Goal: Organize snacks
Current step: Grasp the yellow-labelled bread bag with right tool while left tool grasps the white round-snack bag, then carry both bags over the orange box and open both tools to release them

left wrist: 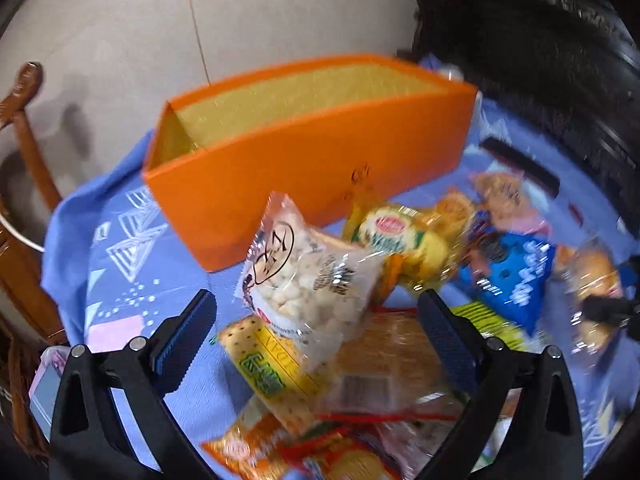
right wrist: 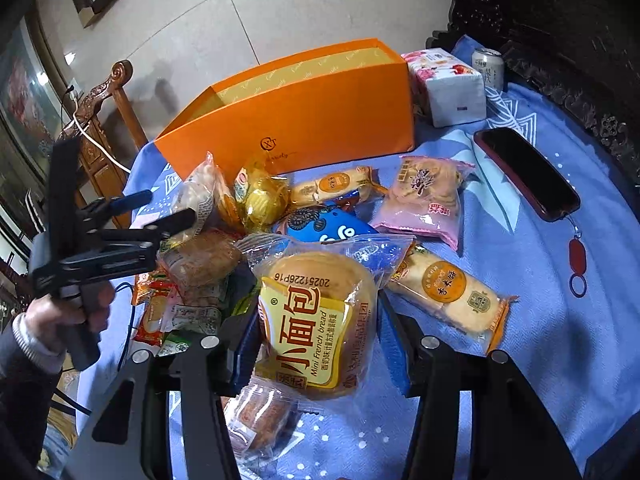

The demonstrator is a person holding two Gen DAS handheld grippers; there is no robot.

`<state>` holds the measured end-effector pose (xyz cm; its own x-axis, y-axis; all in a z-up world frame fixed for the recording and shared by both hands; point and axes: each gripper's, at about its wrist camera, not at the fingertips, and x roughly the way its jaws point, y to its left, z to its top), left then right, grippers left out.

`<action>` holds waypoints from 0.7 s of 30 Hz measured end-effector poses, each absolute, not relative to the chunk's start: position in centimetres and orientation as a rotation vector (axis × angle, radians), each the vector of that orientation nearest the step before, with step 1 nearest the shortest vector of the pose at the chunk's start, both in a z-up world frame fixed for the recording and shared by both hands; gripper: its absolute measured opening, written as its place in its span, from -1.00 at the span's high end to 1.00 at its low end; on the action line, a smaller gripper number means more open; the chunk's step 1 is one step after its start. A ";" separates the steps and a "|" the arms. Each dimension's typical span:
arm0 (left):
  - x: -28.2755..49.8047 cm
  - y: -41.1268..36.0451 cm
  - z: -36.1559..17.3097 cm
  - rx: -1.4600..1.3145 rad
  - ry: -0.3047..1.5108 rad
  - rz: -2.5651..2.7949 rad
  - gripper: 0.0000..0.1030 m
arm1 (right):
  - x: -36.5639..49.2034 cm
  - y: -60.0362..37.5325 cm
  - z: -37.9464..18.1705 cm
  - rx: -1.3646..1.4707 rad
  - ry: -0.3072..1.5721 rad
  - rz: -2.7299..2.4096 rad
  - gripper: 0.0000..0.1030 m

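My right claw is clamped on a clear packet of round mini French bread with a yellow label, its fingers pressed against both sides of the pack, which sits low over the desk covered in a blue patterned cloth. My left claw stands wide apart with nothing gripped; between and just beyond its fingers lies a clear bag of small pale puffed balls, resting on a yellow-labelled cracker packet.

The rest of the snacks form a loose heap in front of the open orange rectangular cardboard box, whose yellow inside holds nothing I can see. In the heap I make out a blue cookie packet, a pink-wrapped round cake, a golden wrapped ball-shaped sweet touching the box's front wall, and a long packet of pale biscuits with an orange round label just beside the bread.

Behind the box stand a white floral tissue pack and a pale drink can. A dark phone lies well apart, to the right.
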<state>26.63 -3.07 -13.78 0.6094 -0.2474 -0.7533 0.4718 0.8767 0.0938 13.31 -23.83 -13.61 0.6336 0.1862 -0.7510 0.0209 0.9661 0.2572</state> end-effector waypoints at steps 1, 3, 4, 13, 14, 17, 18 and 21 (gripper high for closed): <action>27.2 -3.1 -14.3 0.300 0.828 -0.425 -0.92 | 13.5 -23.9 -13.8 0.256 0.886 0.095 -0.04; 28.4 -3.0 -15.3 0.297 0.847 -0.433 -0.89 | 13.8 -24.0 -14.1 0.264 0.892 0.092 -0.04; 28.7 -2.9 -15.7 0.296 0.850 -0.434 -0.84 | 14.0 -24.0 -14.2 0.267 0.896 0.092 -0.04; 28.2 -2.1 -16.1 0.239 0.813 -0.466 0.05 | 14.6 -24.3 -14.9 0.273 0.907 0.095 -0.04; 28.0 -2.0 -15.9 0.232 0.811 -0.464 0.08 | 14.5 -24.2 -14.7 0.272 0.901 0.096 -0.04; 27.4 -1.6 -15.3 0.205 0.803 -0.462 0.12 | 14.2 -24.1 -14.3 0.268 0.889 0.101 -0.04; 27.0 -1.5 -15.0 0.195 0.795 -0.460 0.12 | 14.1 -24.1 -14.1 0.266 0.884 0.101 -0.04; 26.0 -1.1 -13.6 0.170 0.764 -0.455 0.12 | 13.6 -24.0 -13.5 0.264 0.864 0.104 -0.04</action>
